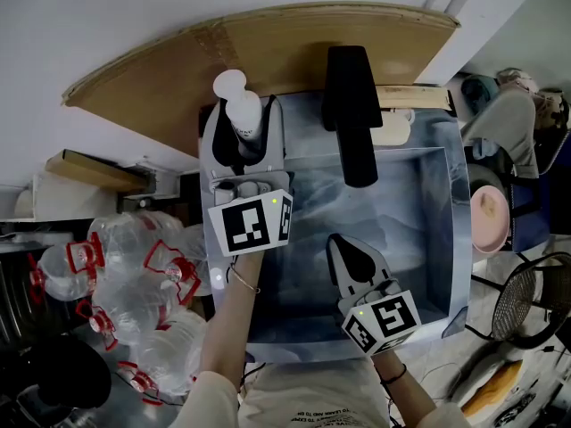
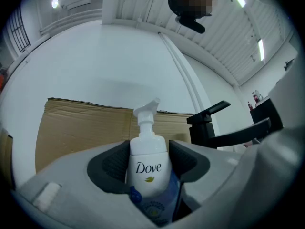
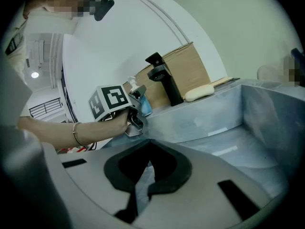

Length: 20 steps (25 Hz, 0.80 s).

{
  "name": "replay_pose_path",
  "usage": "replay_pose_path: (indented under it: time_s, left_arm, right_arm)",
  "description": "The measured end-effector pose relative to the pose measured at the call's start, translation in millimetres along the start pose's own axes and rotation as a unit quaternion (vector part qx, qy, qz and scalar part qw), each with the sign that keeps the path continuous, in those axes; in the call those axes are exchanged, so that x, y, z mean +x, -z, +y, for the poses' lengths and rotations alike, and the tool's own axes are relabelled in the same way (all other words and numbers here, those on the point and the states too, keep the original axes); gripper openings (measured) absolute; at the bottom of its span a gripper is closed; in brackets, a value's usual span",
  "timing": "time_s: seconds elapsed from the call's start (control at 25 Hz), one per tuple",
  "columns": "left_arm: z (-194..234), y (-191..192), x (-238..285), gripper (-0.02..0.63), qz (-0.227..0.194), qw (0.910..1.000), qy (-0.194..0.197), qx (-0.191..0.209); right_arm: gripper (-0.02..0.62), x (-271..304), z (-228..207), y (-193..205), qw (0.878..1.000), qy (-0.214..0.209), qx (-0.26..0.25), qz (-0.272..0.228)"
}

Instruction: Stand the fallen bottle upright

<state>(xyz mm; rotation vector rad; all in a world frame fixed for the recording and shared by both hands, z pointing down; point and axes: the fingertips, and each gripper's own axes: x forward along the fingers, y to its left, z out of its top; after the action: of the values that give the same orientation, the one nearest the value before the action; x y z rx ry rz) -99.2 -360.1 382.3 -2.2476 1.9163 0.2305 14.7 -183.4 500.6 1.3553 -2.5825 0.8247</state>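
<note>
Left gripper (image 1: 242, 146) pinches the white pump bottle (image 2: 147, 151) by its body, both pads pressed against its sides. I see the bottle standing upright at the sink's (image 1: 428, 239) back-left rim, just beside the black faucet (image 1: 350, 105), with cardboard (image 1: 294, 43) behind it. Right gripper (image 1: 343, 246) hangs over the basin, its jaws pressed together on nothing.

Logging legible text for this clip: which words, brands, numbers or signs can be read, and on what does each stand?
"Dove": on the white pump bottle, in the left gripper view.
Print on the shirt hem, head view: too small to read.
Red labels on the clear plastic bottles: too blurred to read.
Marker cubes: black-and-white square patterns only, no words.
</note>
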Motion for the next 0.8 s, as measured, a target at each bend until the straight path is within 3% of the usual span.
replay_pose_path:
  time_s: [0.32, 0.8]
  left_arm:
    - [-10.1, 1.4, -5.3, 0.261, -0.004, 0.9992, 0.021, 0.032]
    - [-11.8, 3.1, -12.1, 0.261, -0.005, 0.9989, 0.028, 0.038]
  right_arm:
    - [0.004, -3.8, 0.9, 3.2, 1.0, 0.0, 0.001, 0.0]
    - [0.003, -10.4, 1.9, 3.4, 1.0, 0.003, -0.002, -0.005]
